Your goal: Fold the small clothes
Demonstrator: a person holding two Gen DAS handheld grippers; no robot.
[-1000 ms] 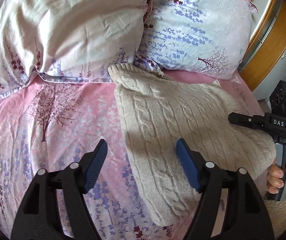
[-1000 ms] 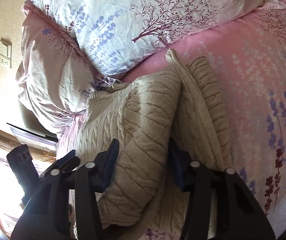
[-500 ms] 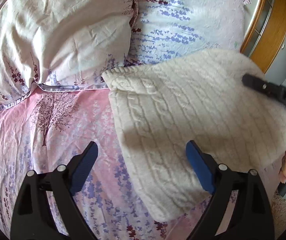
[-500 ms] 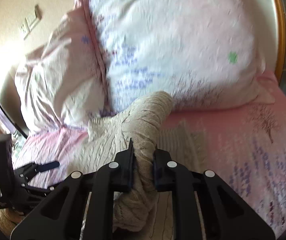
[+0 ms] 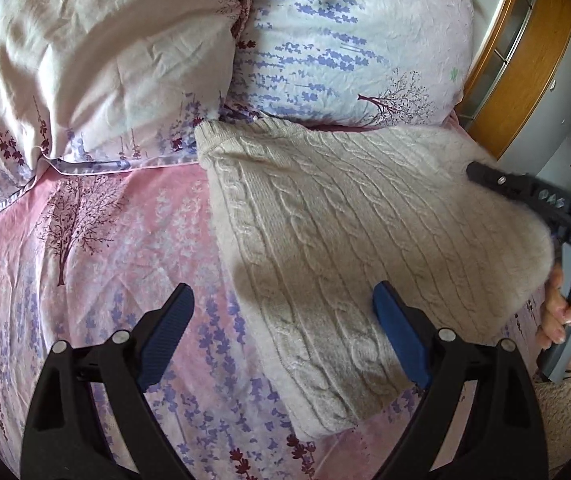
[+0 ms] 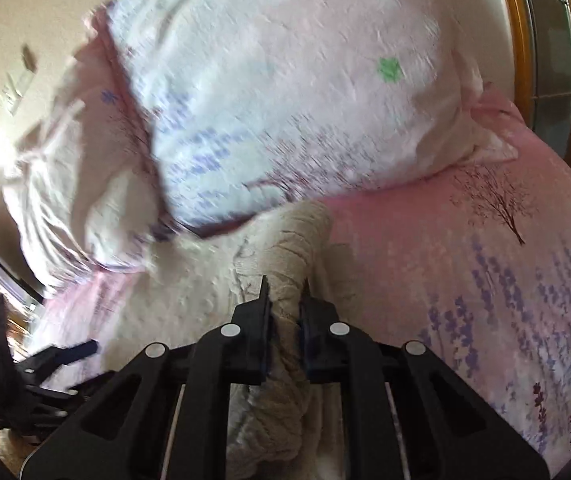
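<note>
Cable-knit cream sweater (image 5: 349,248) pinched in right claw (image 6: 284,296)

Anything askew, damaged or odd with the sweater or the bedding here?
Nothing stands out. The cream cable-knit sweater lies on the pink floral bedsheet, one edge bunched in the right gripper; the left gripper is open.

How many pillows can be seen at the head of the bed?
2: one pale pillow on the left, one pillow with blue flowers on the right, touching each other. Others may be hidden outside the view.
</note>
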